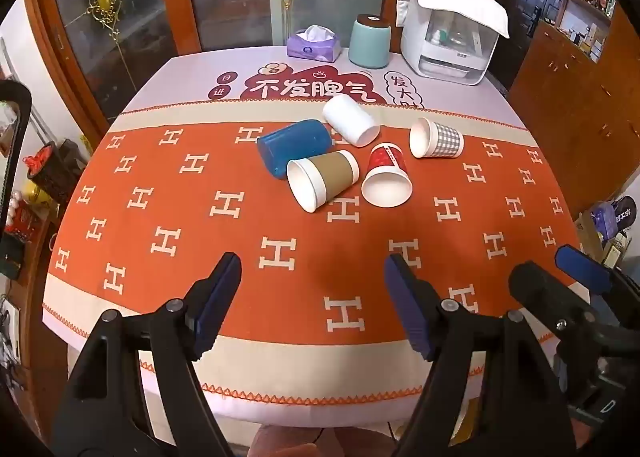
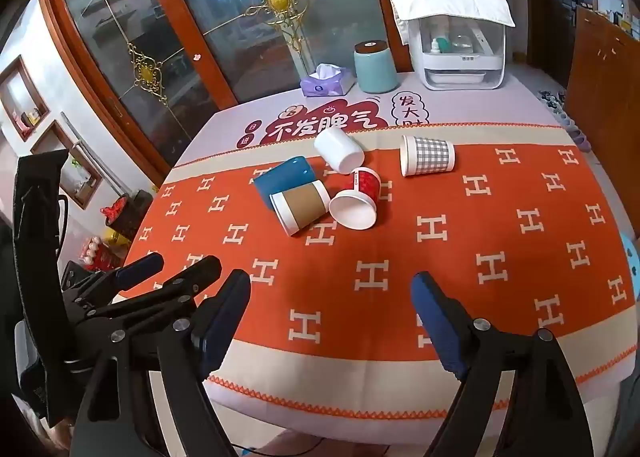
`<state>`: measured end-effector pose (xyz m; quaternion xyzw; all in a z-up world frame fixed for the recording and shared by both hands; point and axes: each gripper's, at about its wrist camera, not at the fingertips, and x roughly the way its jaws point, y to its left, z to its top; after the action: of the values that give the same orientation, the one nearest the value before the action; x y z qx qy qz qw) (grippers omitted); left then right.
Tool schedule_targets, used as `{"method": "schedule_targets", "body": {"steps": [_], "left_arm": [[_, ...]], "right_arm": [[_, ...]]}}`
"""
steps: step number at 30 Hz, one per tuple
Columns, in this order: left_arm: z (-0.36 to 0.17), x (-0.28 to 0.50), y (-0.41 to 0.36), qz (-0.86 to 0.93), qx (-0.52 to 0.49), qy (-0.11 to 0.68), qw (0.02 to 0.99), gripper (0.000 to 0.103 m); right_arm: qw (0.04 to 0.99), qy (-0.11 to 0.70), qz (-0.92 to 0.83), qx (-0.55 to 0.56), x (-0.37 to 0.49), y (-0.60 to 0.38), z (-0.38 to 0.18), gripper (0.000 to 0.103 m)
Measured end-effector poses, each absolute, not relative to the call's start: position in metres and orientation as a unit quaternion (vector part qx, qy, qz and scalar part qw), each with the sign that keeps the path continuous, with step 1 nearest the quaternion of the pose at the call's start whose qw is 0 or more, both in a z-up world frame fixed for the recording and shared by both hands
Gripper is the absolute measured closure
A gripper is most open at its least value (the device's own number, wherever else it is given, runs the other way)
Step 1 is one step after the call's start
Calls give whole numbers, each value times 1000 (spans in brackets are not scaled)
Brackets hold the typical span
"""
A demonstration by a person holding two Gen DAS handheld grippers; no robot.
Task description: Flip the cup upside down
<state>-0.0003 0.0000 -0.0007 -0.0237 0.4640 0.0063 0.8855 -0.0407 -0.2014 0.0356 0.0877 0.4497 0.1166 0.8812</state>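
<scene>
Both tongs idle at the near table edge. Your left gripper [image 1: 312, 281] has its jaws wide apart, nothing between them; your right gripper [image 2: 332, 301] likewise. All five cups lie on their sides mid-table on the orange tablecloth [image 1: 180, 217], none yet mouth-down: blue cup [image 1: 294, 145], brown-sleeved paper cup [image 1: 322, 181], red paper cup [image 1: 386, 175], white cup [image 1: 351, 124], grey-checked paper cup [image 1: 436, 138].

Risks: the blue, brown, red and white cups are crowded, touching or nearly so. Reach for one and you'll likely roll a neighbour away. Paper walls may crush if you squeeze hard. The checked cup lies apart and looks the safest first pick.

Hard to read: which cup the task means. The blue cup's mouth is hidden behind the brown one. Fisheye bends the table edges.
</scene>
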Motion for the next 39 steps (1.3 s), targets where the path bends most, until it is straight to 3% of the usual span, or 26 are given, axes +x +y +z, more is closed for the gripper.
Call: {"method": "schedule_targets", "body": {"steps": [39], "left_arm": [[-7, -5, 5, 15, -20, 481, 877, 31]], "right_arm": [[872, 470, 107, 81, -35, -193, 16, 19]]}}
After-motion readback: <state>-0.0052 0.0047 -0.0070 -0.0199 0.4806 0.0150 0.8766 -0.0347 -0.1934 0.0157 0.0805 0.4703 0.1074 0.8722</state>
